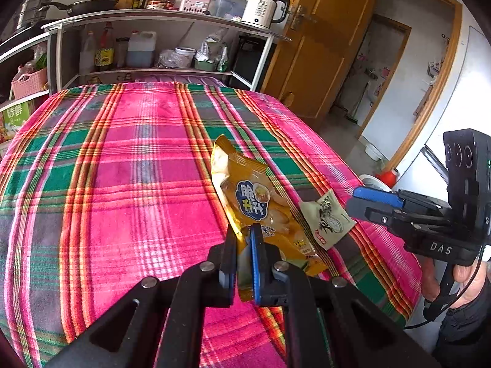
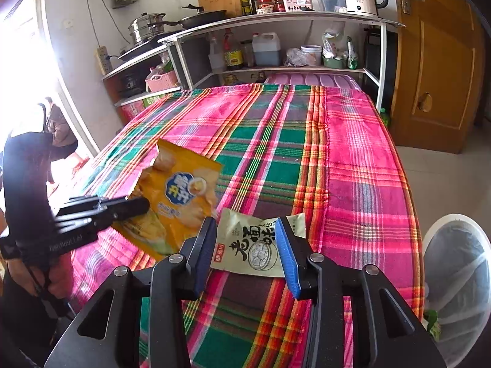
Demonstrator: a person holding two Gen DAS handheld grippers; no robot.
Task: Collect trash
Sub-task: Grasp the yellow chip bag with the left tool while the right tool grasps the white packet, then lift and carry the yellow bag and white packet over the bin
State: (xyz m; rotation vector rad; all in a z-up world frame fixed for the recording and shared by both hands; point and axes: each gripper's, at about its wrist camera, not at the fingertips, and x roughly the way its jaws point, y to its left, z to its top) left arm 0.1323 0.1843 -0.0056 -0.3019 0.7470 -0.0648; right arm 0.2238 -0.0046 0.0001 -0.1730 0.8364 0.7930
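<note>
The yellow bag (image 1: 259, 202) is clamped at its near end by the left gripper (image 1: 244, 242) and tilted up off the plaid cloth (image 1: 122, 168). The white packet (image 2: 254, 243) lies flat on the cloth just beside the bag, framed between the spread jaws of the right gripper (image 2: 245, 242), not clamped. A lined bin (image 2: 457, 285) is seen beside the table at right; its contents cannot be told.

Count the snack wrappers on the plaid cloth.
2. The yellow chip bag is clamped in the left gripper, its far end raised. The pale seasoning packet lies flat beside it, between the right gripper's open jaws. None visibly hidden.
</note>
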